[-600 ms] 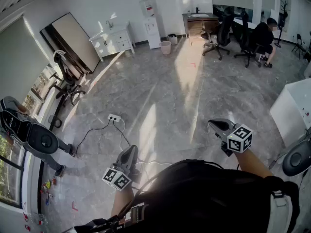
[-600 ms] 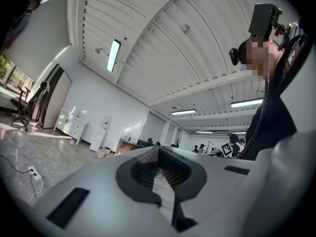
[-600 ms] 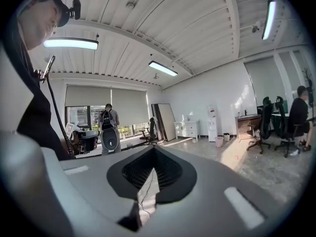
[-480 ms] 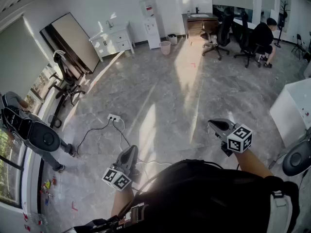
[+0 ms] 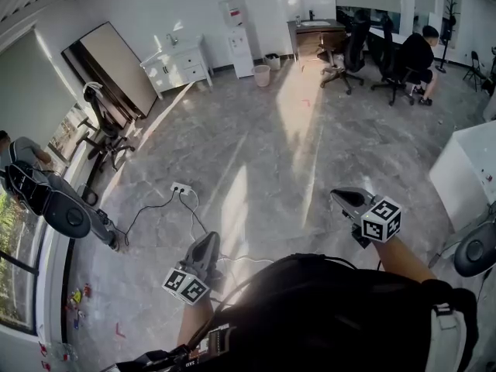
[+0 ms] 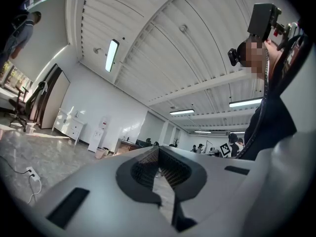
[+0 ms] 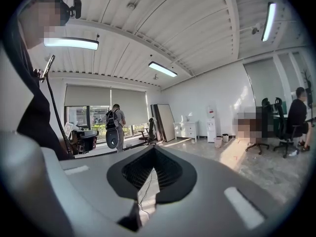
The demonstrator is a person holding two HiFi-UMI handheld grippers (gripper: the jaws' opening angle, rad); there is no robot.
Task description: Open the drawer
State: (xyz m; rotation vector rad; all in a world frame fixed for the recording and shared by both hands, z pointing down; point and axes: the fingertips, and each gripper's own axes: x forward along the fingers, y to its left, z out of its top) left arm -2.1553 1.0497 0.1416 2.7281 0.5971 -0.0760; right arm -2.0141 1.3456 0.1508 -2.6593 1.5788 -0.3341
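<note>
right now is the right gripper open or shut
Shut. The right gripper has its fingers meeting at the tips, with nothing held between them.

No writing anywhere is clear enough to read.

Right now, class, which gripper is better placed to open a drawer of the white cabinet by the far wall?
Left, marginally. The white cabinet stands far across the room, on the side of the left gripper; the right gripper is held on the other side. Both are shut, empty and out of reach.
</note>
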